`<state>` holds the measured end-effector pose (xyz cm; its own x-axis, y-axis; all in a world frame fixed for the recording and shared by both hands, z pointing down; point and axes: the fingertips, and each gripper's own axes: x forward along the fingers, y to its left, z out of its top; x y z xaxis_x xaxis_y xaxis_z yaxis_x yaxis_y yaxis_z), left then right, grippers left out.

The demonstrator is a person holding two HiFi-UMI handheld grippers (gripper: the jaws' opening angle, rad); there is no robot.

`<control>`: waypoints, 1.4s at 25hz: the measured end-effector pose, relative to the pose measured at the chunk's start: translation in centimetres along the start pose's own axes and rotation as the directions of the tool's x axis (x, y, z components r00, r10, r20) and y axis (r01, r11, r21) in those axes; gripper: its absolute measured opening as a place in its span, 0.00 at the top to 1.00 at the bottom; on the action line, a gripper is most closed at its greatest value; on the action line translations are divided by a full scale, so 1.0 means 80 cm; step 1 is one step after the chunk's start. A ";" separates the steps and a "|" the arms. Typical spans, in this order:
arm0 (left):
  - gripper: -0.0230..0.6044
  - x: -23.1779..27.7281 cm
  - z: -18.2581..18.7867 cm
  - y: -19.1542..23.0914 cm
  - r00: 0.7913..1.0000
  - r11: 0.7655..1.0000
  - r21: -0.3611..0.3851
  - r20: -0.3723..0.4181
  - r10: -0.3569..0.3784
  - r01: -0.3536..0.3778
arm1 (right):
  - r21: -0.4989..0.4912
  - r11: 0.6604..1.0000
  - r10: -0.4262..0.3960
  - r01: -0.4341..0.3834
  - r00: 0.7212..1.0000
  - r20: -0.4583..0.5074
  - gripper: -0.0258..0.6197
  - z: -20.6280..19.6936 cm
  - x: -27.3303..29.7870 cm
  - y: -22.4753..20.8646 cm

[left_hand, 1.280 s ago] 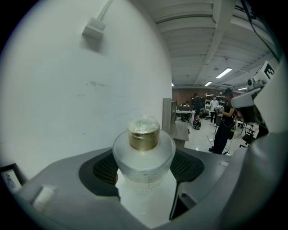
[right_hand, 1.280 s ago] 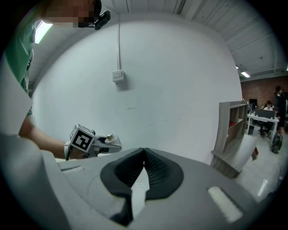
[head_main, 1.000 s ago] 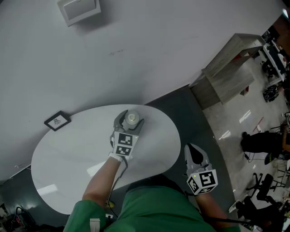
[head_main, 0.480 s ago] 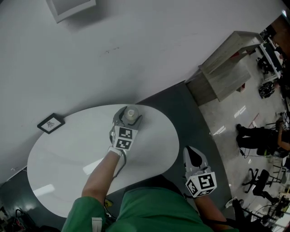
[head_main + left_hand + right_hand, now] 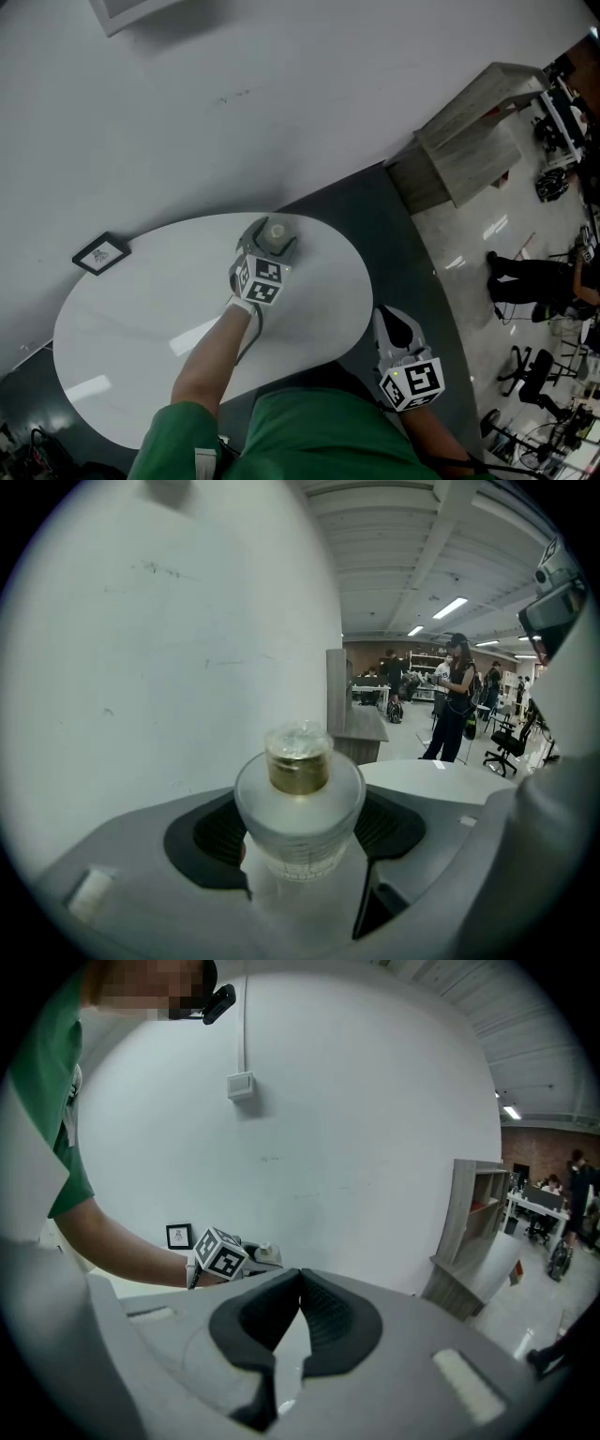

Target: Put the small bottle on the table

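Note:
A small frosted bottle [image 5: 299, 799] with a gold neck and a clear cap stands upright between the jaws of my left gripper [image 5: 300, 841], which is shut on its body. In the head view the bottle [image 5: 275, 230] and left gripper [image 5: 270, 241] are over the far edge of the white oval table [image 5: 141, 319]. Whether the bottle's base touches the tabletop is hidden. My right gripper [image 5: 394, 317] hangs off the table's right side above dark floor. Its jaws [image 5: 300, 1302] are pressed together with nothing between them. From there the bottle [image 5: 268, 1252] shows small beside the left marker cube [image 5: 222, 1253].
A small black picture frame [image 5: 101, 252] leans at the table's far left by the white wall. A grey wooden shelf unit [image 5: 469, 131] stands against the wall to the right. Office chairs and people [image 5: 534, 281] fill the far right floor.
My left gripper, still holding the bottle, has shifted slightly toward the table's far edge and turned a little. The right gripper has barely moved.

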<state>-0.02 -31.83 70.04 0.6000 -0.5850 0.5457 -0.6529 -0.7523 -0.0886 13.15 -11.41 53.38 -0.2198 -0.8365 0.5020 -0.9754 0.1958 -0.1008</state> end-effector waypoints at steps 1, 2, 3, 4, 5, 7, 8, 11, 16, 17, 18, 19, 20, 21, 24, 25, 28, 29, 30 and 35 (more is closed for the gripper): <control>0.42 0.002 -0.002 0.000 1.000 1.000 0.003 -0.002 -0.002 0.002 | 0.001 1.000 0.000 0.000 1.000 0.000 0.96 0.000 0.002 0.000; 0.41 0.003 -0.003 -0.001 1.000 1.000 0.006 -0.003 -0.004 0.004 | 0.002 1.000 0.000 0.000 1.000 -0.002 0.96 0.000 0.003 -0.001; 0.41 0.005 -0.004 -0.001 1.000 1.000 0.006 -0.004 -0.005 0.005 | 0.004 1.000 -0.001 0.001 1.000 -0.005 0.96 -0.001 0.003 -0.001; 0.41 0.005 -0.004 -0.002 1.000 1.000 0.006 -0.005 -0.006 0.006 | 0.006 1.000 -0.002 0.002 1.000 -0.008 0.96 -0.001 0.004 -0.001; 0.41 0.006 -0.005 -0.003 1.000 1.000 0.004 -0.007 -0.007 0.007 | 0.007 1.000 -0.001 0.001 1.000 -0.010 0.96 -0.001 0.004 -0.001; 0.41 0.006 -0.009 -0.005 1.000 1.000 -0.001 -0.013 -0.011 0.011 | 0.007 1.000 0.001 -0.001 1.000 -0.011 0.96 0.000 0.005 0.001; 0.41 0.007 -0.011 -0.006 1.000 1.000 -0.003 -0.017 -0.014 0.014 | 0.006 1.000 0.002 -0.002 1.000 -0.011 0.96 0.000 0.005 0.001; 0.41 0.008 -0.016 -0.009 1.000 1.000 -0.005 -0.024 -0.019 0.019 | 0.005 1.000 0.005 -0.005 1.000 -0.007 0.96 0.001 0.006 0.001; 0.41 0.008 -0.016 -0.010 1.000 1.000 0.001 -0.021 -0.013 0.013 | 0.003 1.000 0.016 -0.016 1.000 -0.002 0.96 0.001 0.007 0.003; 0.41 0.008 -0.017 -0.011 1.000 1.000 0.004 -0.025 -0.012 0.012 | 0.003 1.000 0.019 -0.019 1.000 0.000 0.96 0.001 0.006 0.004; 0.41 0.008 -0.019 -0.011 0.999 1.000 0.003 -0.033 -0.011 0.011 | 0.003 1.000 0.023 -0.023 1.000 0.003 0.96 0.001 0.007 0.005; 0.40 0.008 -0.022 -0.011 0.999 1.000 -0.003 -0.044 -0.010 0.010 | 0.004 1.000 0.026 -0.026 1.000 0.003 0.96 0.001 0.007 0.006; 0.37 0.006 -0.026 -0.011 0.998 1.000 -0.017 -0.056 -0.011 0.010 | 0.005 1.000 0.029 -0.029 1.000 0.004 0.96 0.001 0.008 0.007; 0.37 0.002 -0.031 -0.012 0.998 0.999 -0.035 -0.068 -0.016 0.014 | 0.005 0.999 0.031 -0.031 0.999 0.005 0.96 0.002 0.008 0.008; 0.37 -0.018 -0.036 -0.020 0.995 0.997 -0.062 -0.089 -0.042 0.036 | 0.001 0.999 0.038 -0.038 0.999 0.023 0.96 0.008 0.007 0.006; 0.37 -0.027 -0.036 -0.022 0.995 0.997 -0.064 -0.090 -0.046 0.040 | 0.001 0.999 0.038 -0.038 0.999 0.030 0.96 0.010 0.006 0.004; 0.37 -0.057 -0.031 -0.020 0.996 0.996 -0.088 -0.080 -0.037 0.030 | 0.006 0.999 0.036 -0.037 0.998 0.050 0.96 0.017 0.005 -0.002; 0.37 -0.067 -0.028 -0.017 0.997 0.995 -0.096 -0.073 -0.025 0.018 | 0.006 0.999 0.039 -0.039 0.997 0.060 0.96 0.020 0.005 -0.003; 0.37 -0.078 -0.024 -0.014 0.998 0.994 -0.105 -0.065 -0.011 0.004 | 0.006 0.999 0.042 -0.042 0.997 0.069 0.96 0.023 0.004 -0.004; 0.37 -0.136 0.001 -0.012 0.998 0.985 -0.162 -0.010 0.054 -0.055 | 0.010 0.998 0.061 -0.062 0.992 0.107 0.96 0.036 0.001 -0.005</control>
<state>-5.88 -24.76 64.07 0.5592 -0.6221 0.5480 -0.7514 -0.6597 0.0179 13.52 -13.00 51.01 -0.2788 -0.8730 0.4002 -0.9600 0.2424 -0.1400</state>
